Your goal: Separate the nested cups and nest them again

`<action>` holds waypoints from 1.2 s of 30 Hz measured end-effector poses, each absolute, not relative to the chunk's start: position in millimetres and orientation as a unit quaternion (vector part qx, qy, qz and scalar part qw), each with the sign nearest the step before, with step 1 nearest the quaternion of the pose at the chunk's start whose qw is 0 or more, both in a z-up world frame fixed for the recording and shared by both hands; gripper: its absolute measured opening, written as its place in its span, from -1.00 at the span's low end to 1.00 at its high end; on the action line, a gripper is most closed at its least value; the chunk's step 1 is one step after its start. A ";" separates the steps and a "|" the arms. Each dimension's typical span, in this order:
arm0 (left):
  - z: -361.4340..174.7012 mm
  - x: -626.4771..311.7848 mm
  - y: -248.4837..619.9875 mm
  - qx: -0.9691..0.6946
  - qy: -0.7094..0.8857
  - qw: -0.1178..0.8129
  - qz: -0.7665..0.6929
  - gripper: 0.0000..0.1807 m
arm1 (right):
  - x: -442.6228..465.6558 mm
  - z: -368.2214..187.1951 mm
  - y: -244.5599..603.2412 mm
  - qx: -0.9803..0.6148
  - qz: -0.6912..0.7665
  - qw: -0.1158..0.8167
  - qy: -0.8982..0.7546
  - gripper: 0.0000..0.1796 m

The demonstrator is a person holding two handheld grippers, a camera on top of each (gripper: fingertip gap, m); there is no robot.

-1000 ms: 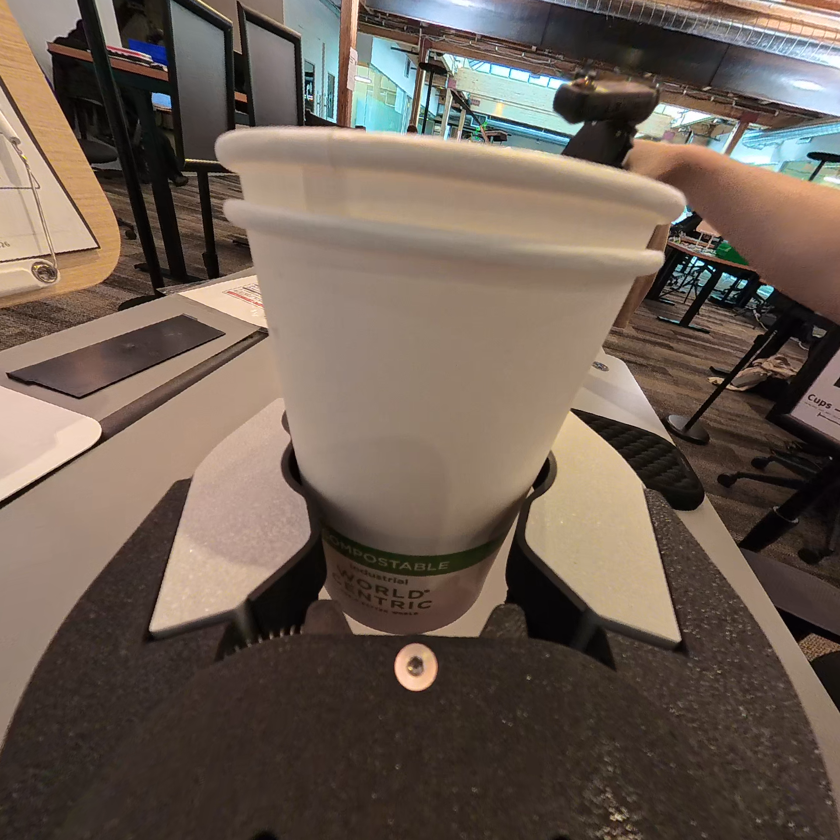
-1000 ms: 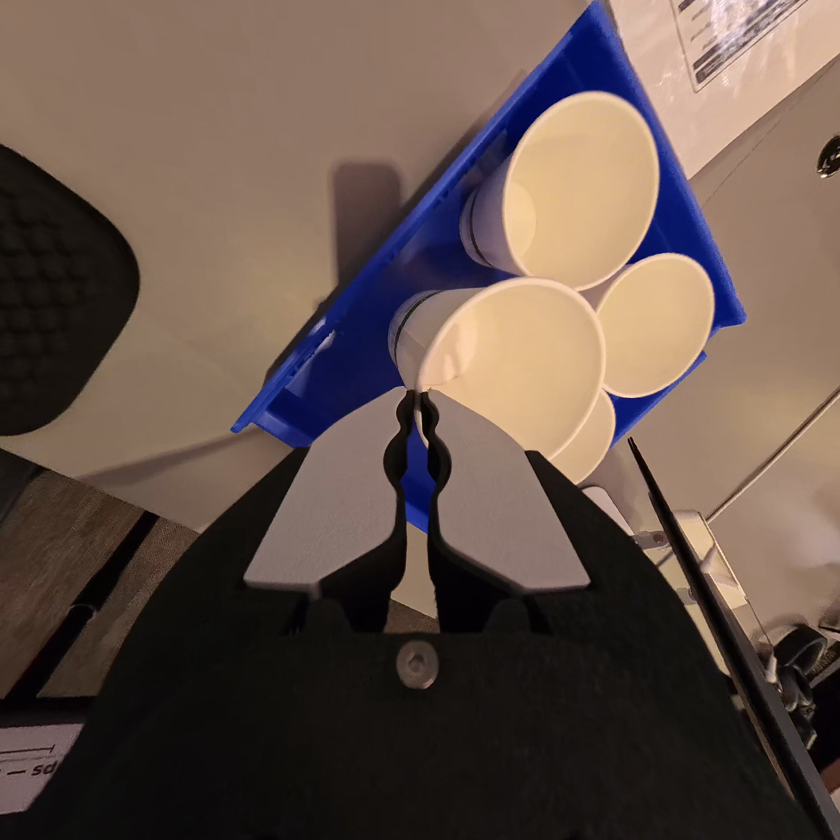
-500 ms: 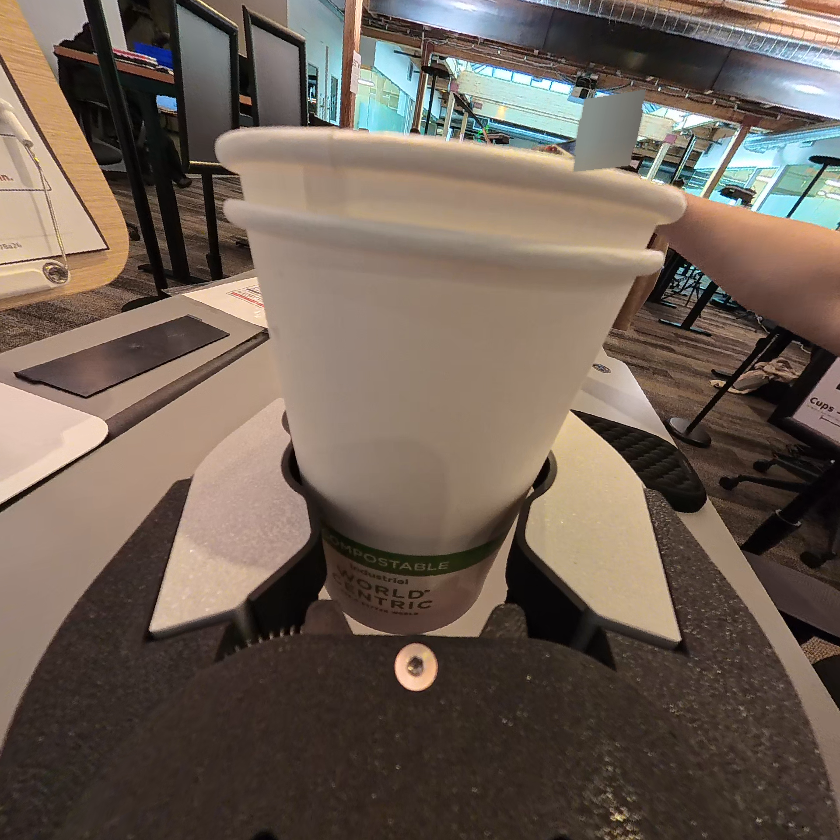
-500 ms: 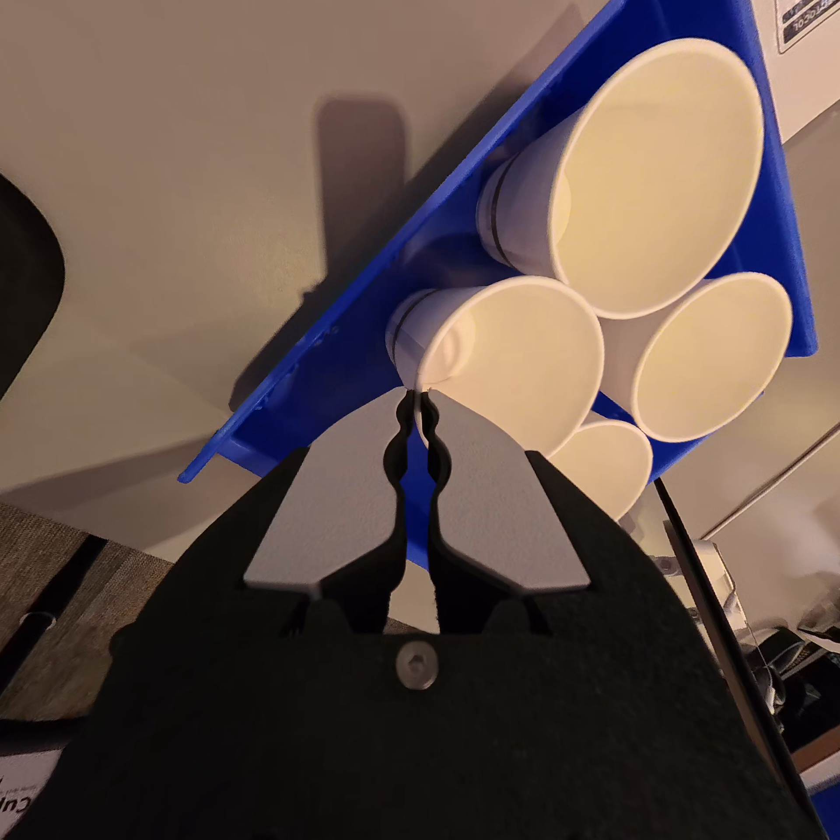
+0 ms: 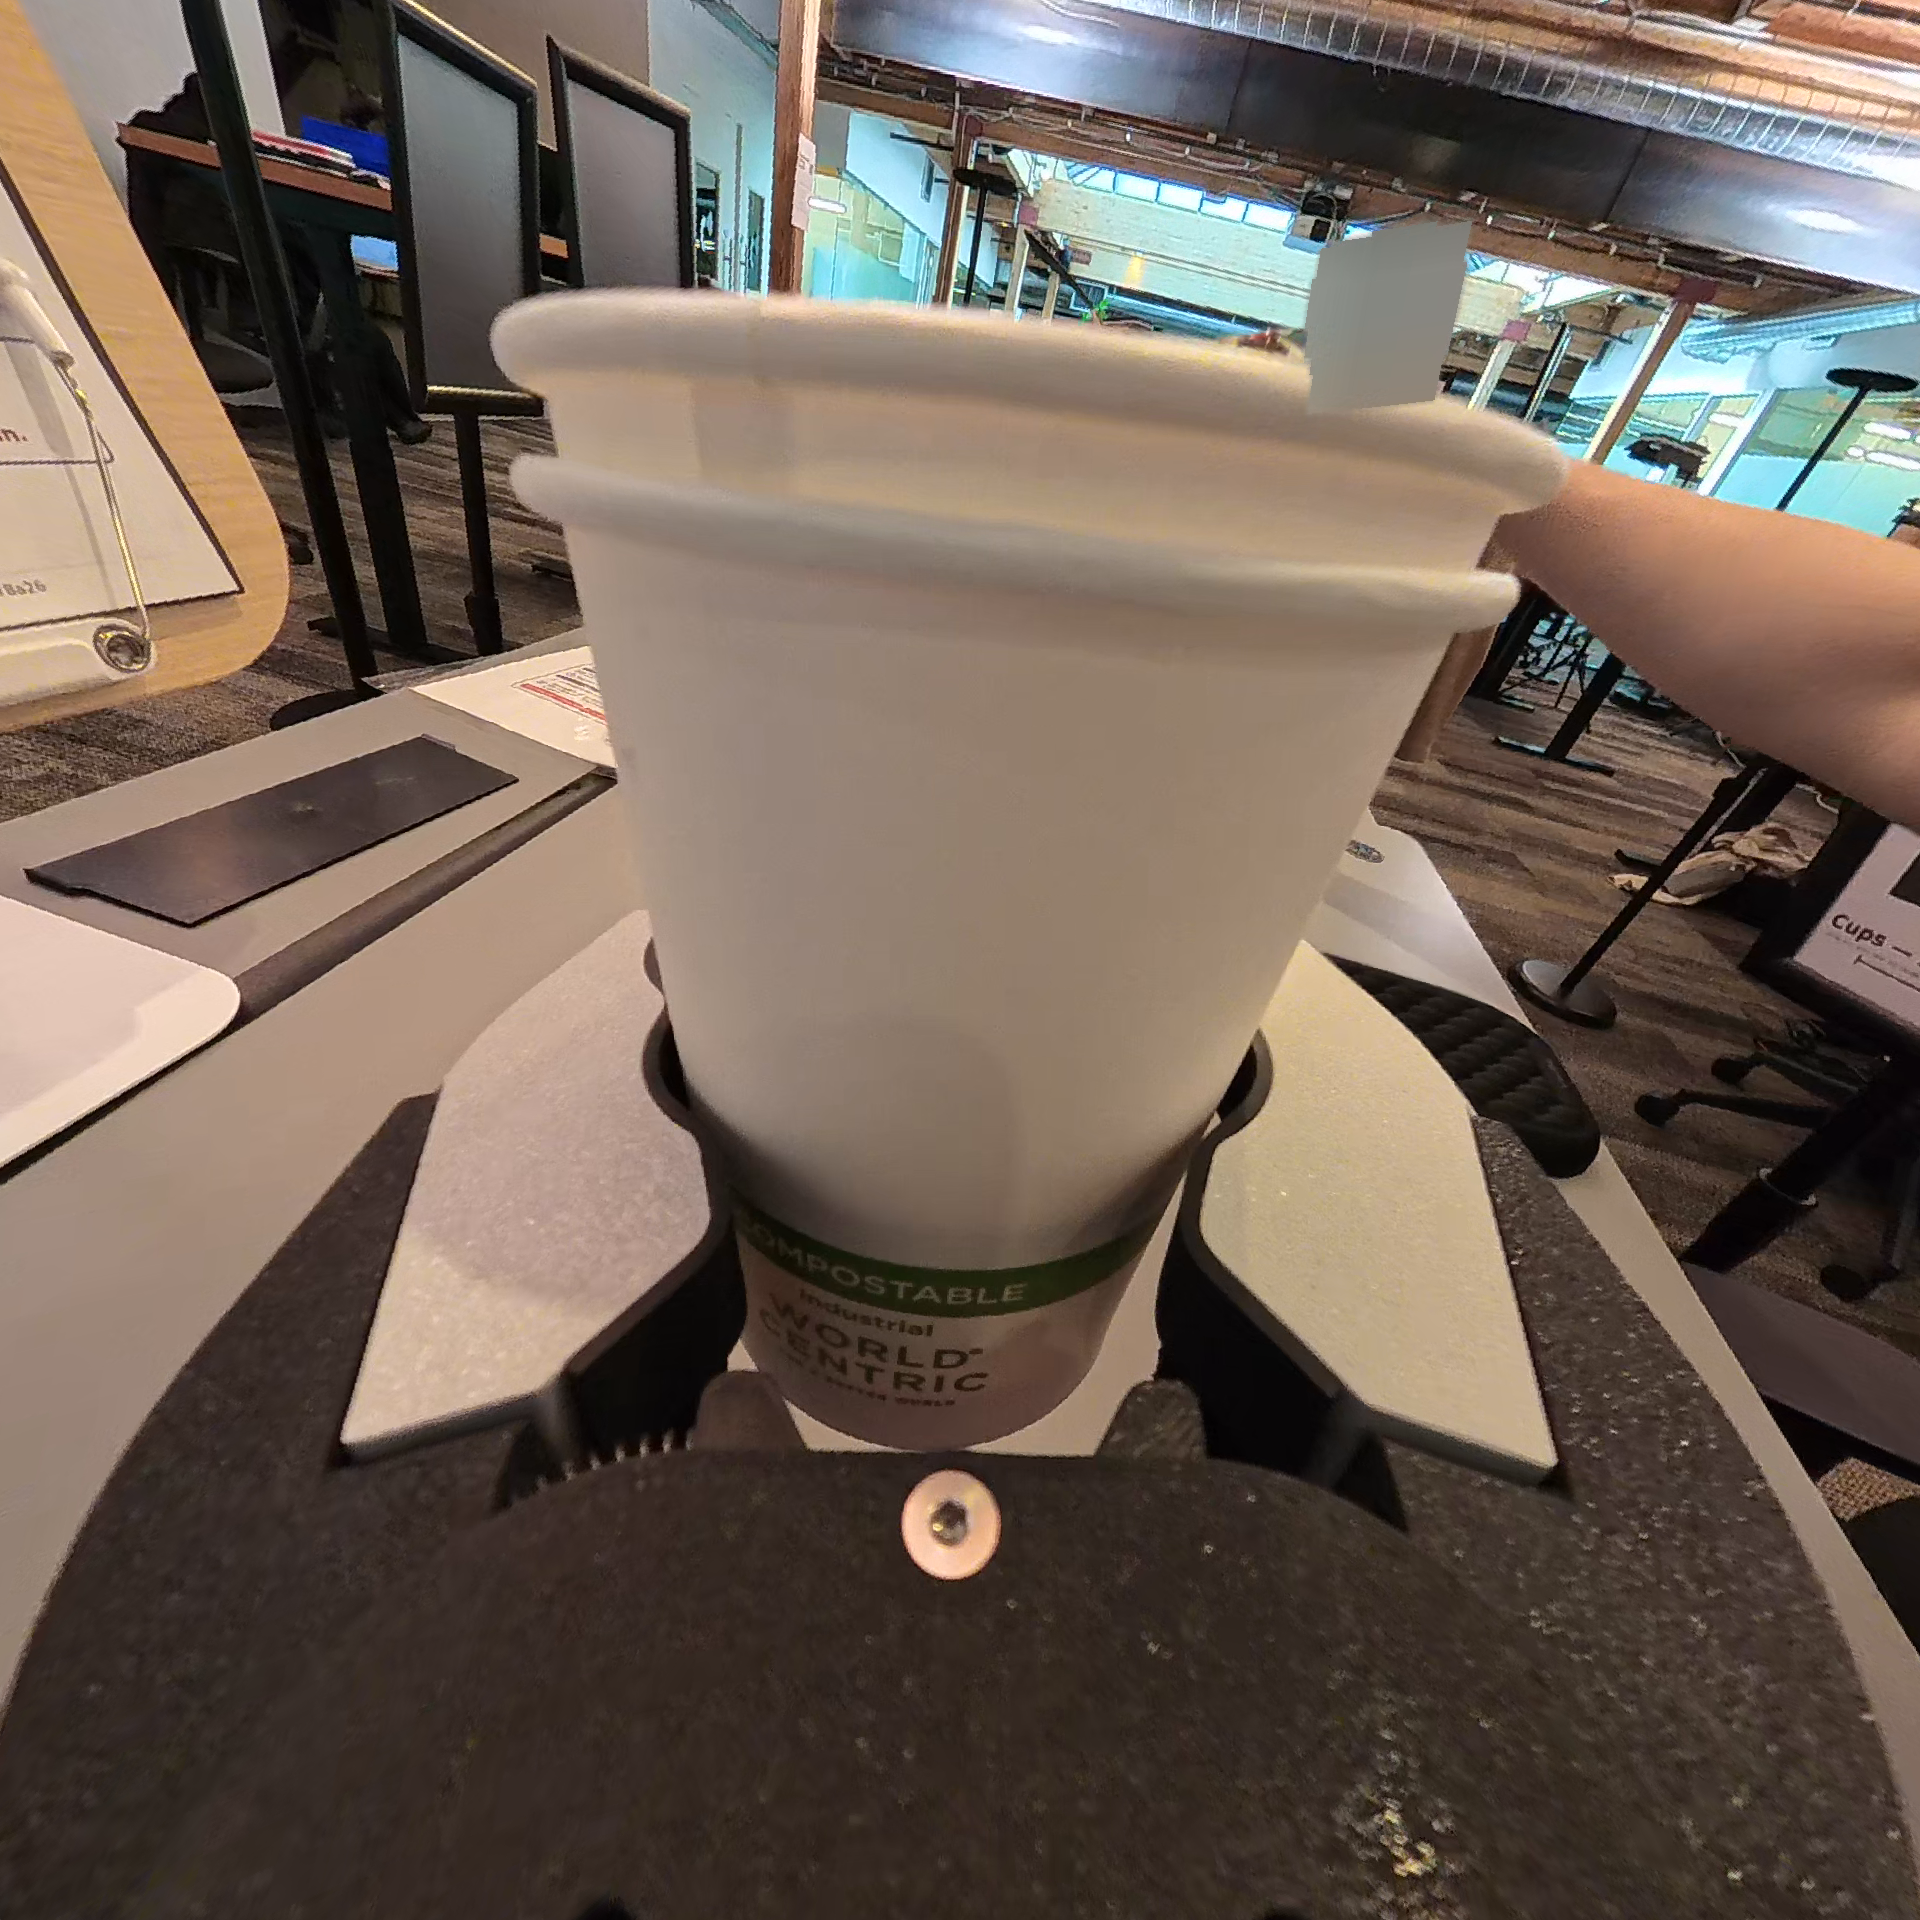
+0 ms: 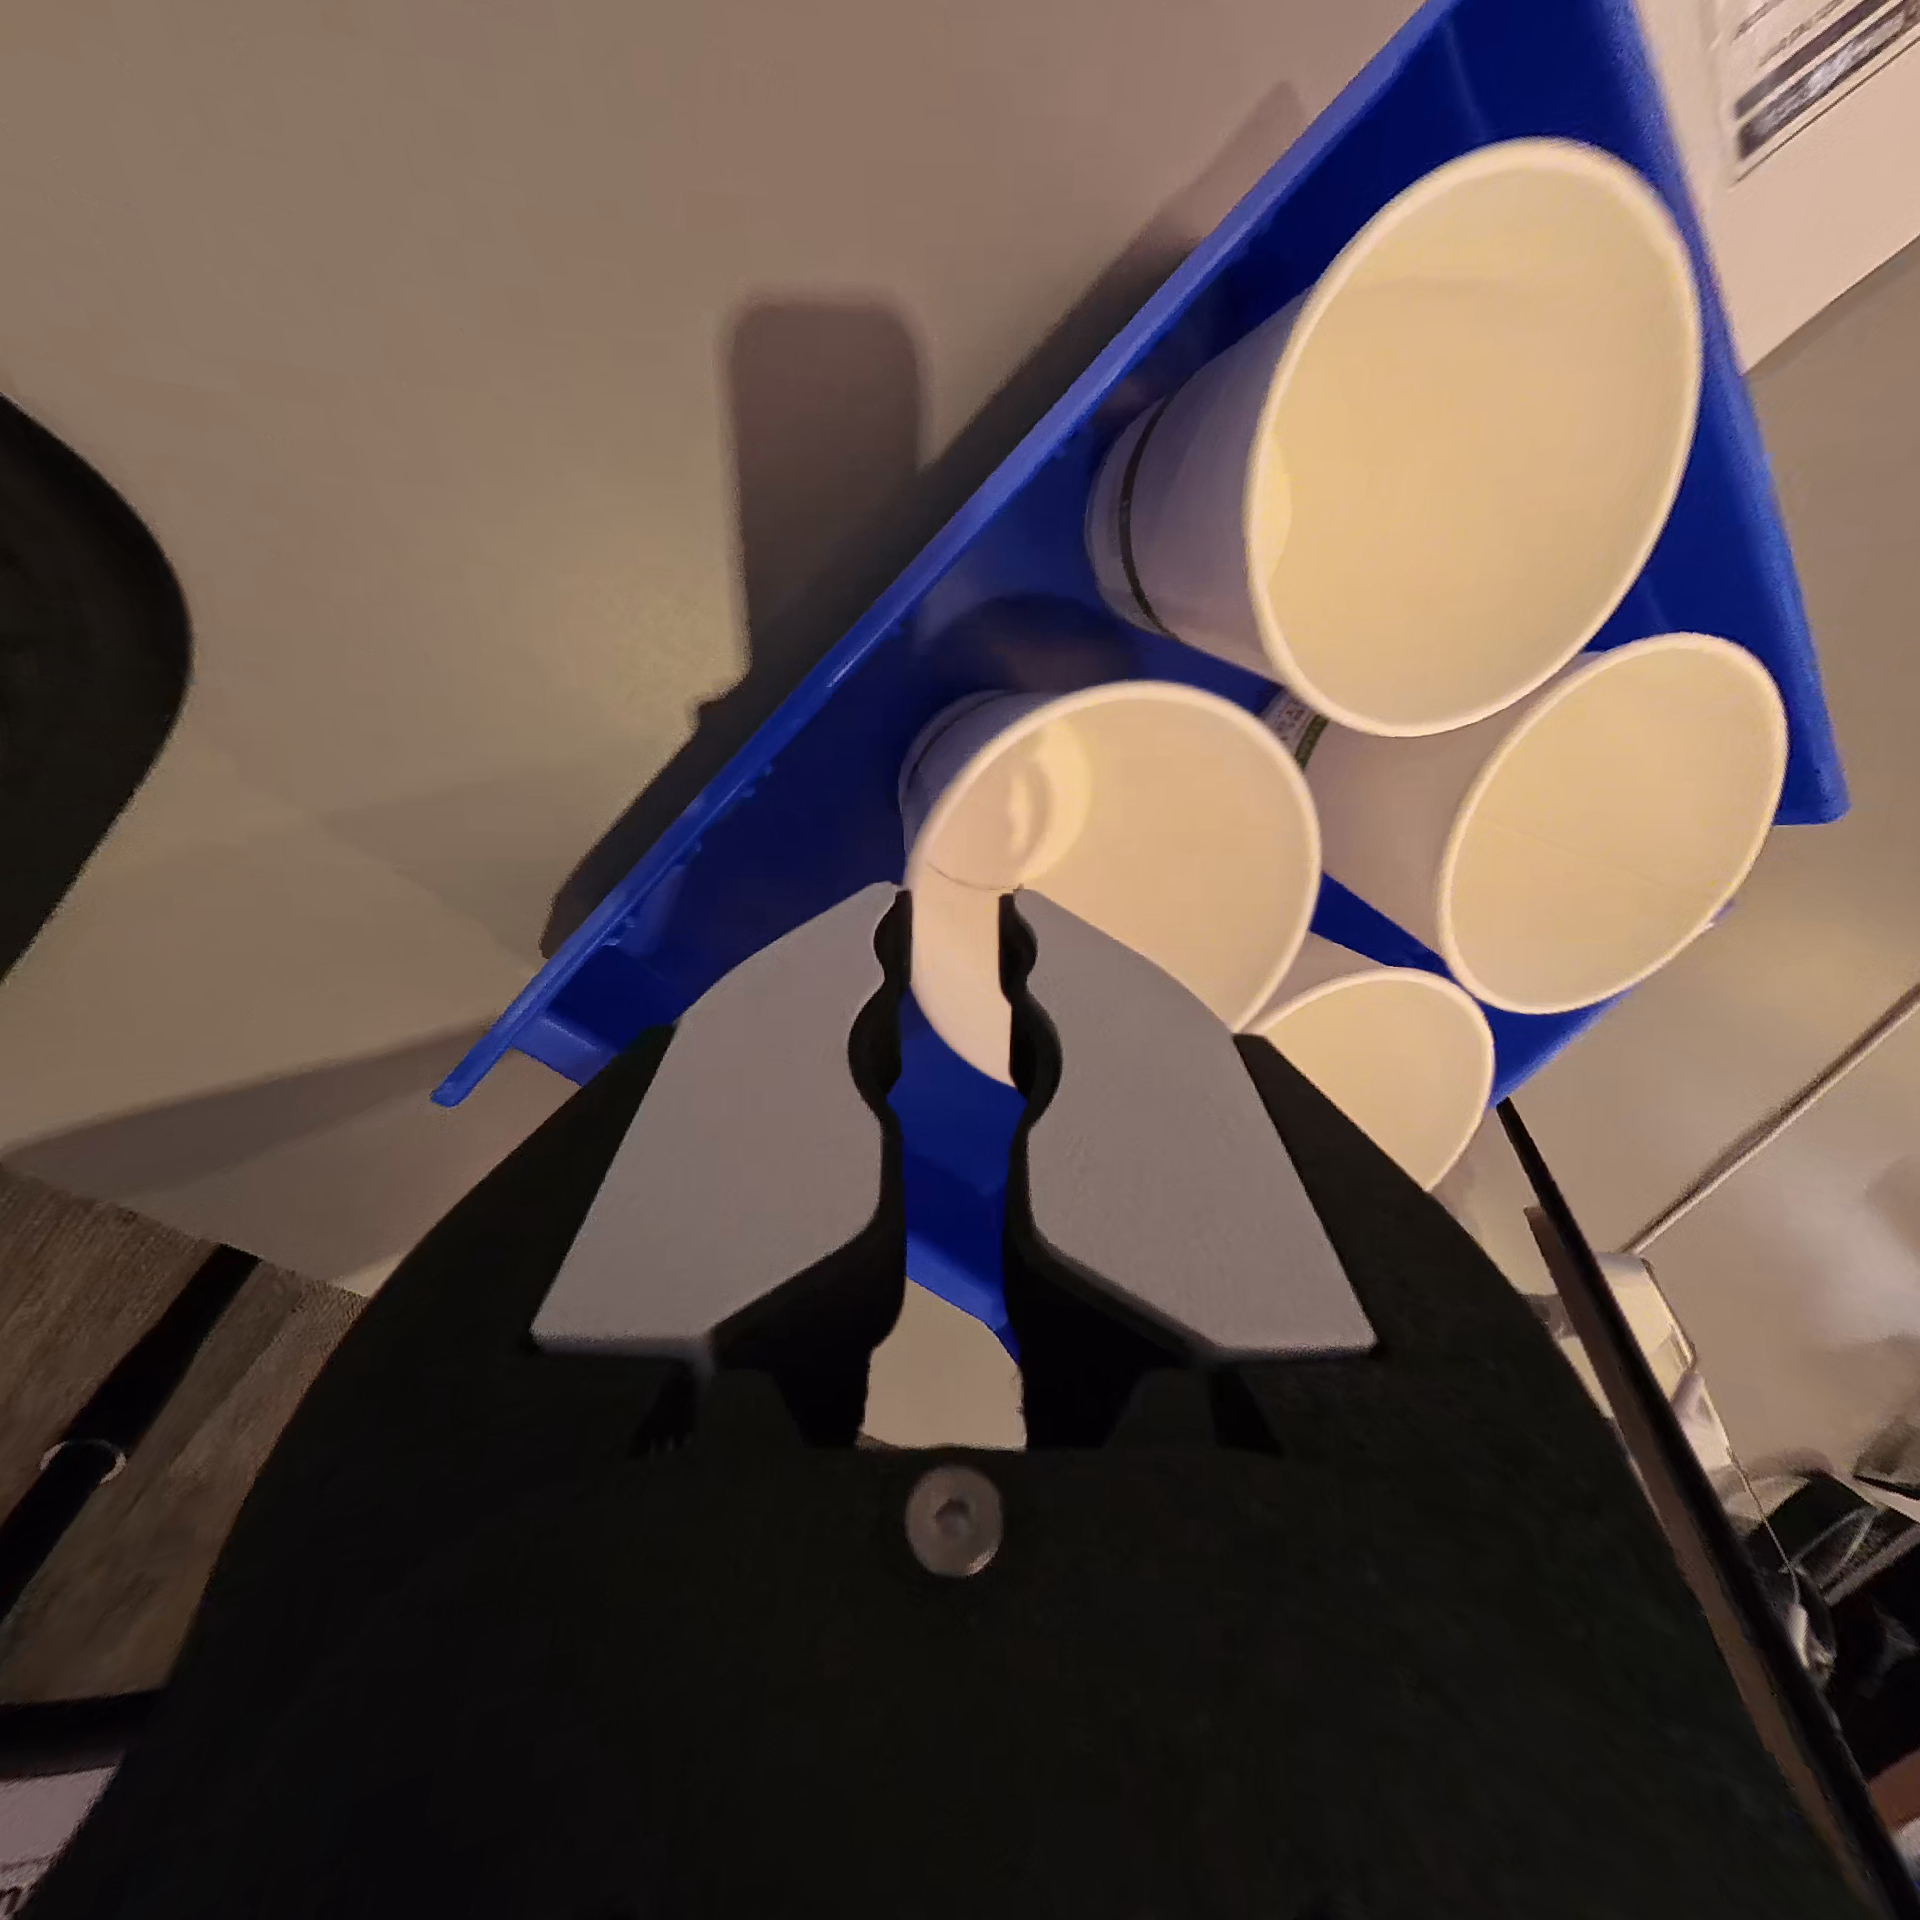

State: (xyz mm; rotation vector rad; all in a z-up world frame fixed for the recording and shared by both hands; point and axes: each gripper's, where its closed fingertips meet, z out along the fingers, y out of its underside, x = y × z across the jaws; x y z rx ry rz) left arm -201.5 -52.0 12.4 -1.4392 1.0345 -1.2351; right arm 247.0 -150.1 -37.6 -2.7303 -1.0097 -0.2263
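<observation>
Gripping the nested cups (image 5: pixel 966 790) low down near their base, my left gripper (image 5: pixel 951 1226) has its jaws spread about as wide as the cup's foot and pressed to either side of it, just above the green band. Two rolled rims show one above the other at the top, so one cup sits inside the other, and the pair stands upright over the grey surface (image 5: pixel 145 1226). A flat black plate (image 5: pixel 275 842) lies on that surface off to the left, and a forearm (image 5: pixel 1725 634) reaches in from the right behind the rims. In my right wrist view, my right gripper (image 6: pixel 956 914) has its jaws parted only a little, with the near rim of a single cup (image 6: pixel 1122 831) passing between the tips; I cannot tell whether the fingers (image 6: pixel 748 1101) touch the rim or merely flank it. That cup stands in a blue tray (image 6: pixel 935 665) that rests on the pale surface. To its right in the same tray stand three more cups, all with open mouths towards the camera: the large cup (image 6: pixel 1455 436) at the top, another cup (image 6: pixel 1610 821) below it touching its side, and a fourth cup (image 6: pixel 1382 1060) partly hidden behind my right finger.
</observation>
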 end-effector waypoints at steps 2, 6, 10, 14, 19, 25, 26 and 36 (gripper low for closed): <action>14.3 -201.3 -53.1 -0.585 0.423 0.472 -0.506 0.11 | 241.6 -16.1 -146.1 -0.926 -0.075 0.138 -0.344 -0.79; 18.6 -200.7 -55.9 -0.580 0.425 0.474 -0.509 0.11 | 224.3 49.1 -136.3 -0.909 -0.098 0.193 -0.356 -0.78; 22.1 -198.6 -60.0 -0.575 0.428 0.476 -0.510 0.11 | 163.9 124.2 -122.6 -0.870 -0.113 0.249 -0.410 -0.77; 24.4 -196.9 -63.9 -0.570 0.431 0.478 -0.511 0.11 | 46.8 178.3 -118.6 -0.810 -0.050 0.287 -0.510 -0.77; 26.4 -193.9 -71.3 -0.565 0.439 0.476 -0.511 0.11 | -93.9 192.3 -123.8 -0.722 0.011 0.270 -0.637 -0.80; 31.4 -193.2 -76.8 -0.558 0.442 0.478 -0.515 0.11 | -199.5 156.9 -117.8 -0.666 0.049 0.227 -0.709 -0.90; 31.9 -193.3 -77.3 -0.557 0.443 0.478 -0.515 0.11 | -209.3 148.2 -116.9 -0.665 0.055 0.213 -0.713 -0.88; 34.5 -194.1 -76.3 -0.555 0.443 0.478 -0.518 0.11 | -237.7 101.7 -112.4 -0.665 0.055 0.129 -0.734 -0.91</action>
